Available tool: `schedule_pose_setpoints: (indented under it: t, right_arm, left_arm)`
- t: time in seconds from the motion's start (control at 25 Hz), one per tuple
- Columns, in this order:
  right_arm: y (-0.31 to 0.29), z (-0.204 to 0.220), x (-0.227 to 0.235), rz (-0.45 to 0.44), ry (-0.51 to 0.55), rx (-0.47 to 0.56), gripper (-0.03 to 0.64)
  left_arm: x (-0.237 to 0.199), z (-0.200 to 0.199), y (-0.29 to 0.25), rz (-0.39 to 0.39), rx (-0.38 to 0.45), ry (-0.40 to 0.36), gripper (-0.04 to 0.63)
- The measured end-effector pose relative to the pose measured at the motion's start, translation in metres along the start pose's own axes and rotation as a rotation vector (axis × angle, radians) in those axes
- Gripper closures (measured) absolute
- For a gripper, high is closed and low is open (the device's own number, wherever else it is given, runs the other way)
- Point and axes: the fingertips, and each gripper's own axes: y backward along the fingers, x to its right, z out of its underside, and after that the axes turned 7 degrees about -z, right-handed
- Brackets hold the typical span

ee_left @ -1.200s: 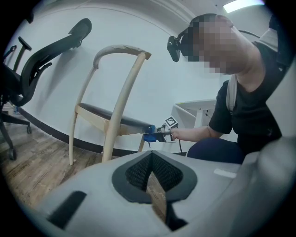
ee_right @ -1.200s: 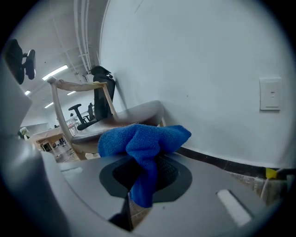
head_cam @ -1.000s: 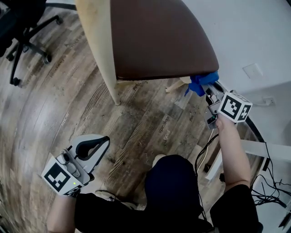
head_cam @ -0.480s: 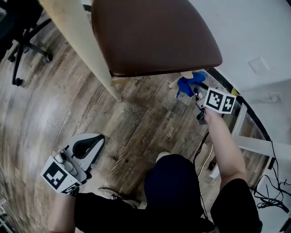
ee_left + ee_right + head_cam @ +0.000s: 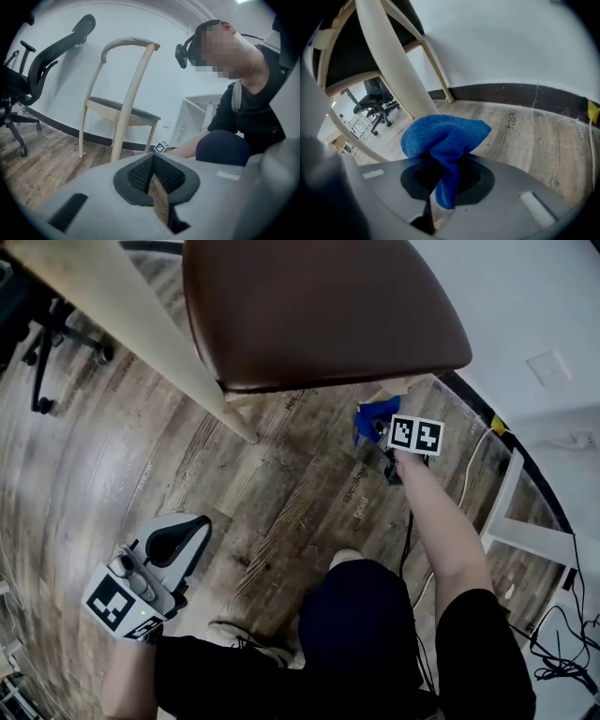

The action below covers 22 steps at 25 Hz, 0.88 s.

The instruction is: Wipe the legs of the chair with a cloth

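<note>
A wooden chair with a brown seat [image 5: 319,306] and cream legs stands on the plank floor. My right gripper [image 5: 382,427] is shut on a blue cloth [image 5: 368,418] just below the seat's front right corner. In the right gripper view the cloth [image 5: 443,136] bulges out of the jaws and rests against the slanted cream leg [image 5: 391,65]. My left gripper [image 5: 200,527] hangs low at the left, well away from the chair, shut with nothing in it. The left gripper view shows the whole chair [image 5: 124,110] ahead of it.
A black office chair [image 5: 42,324] stands at the far left. A white wall with a black baseboard [image 5: 511,91] runs behind the chair. At the right there is a white frame [image 5: 525,531] and loose cables [image 5: 562,652]. My knee [image 5: 356,615] is below the seat.
The right gripper has carried the blue cloth leftward and down along the chair leg. The left gripper has barely moved.
</note>
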Motion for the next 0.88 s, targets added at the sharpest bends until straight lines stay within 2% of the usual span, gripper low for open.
schedule_pose_setpoints:
  t: [0.2, 0.32, 0.56, 0.68, 0.88]
  right_arm:
    - [-0.033, 0.031, 0.025, 0.067, -0.035, -0.061, 0.551]
    - [-0.041, 0.037, 0.029, 0.069, -0.075, -0.047, 0.551]
    - [-0.040, 0.034, 0.027, 0.060, -0.083, -0.035, 0.551]
    - [-0.033, 0.030, 0.015, 0.033, -0.183, 0.038, 0.552]
    - [-0.015, -0.004, -0.028, -0.111, -0.398, 0.252, 0.552]
  left_arm:
    - [0.000, 0.005, 0.001, -0.002, -0.020, 0.001, 0.598]
    - [-0.004, 0.009, 0.004, -0.012, -0.032, 0.008, 0.598]
    - [-0.006, 0.008, 0.005, -0.011, -0.023, 0.021, 0.598]
    - [-0.004, 0.006, 0.004, 0.001, -0.018, 0.015, 0.598]
    - [-0.005, 0.007, 0.003, 0.006, -0.014, 0.020, 0.598]
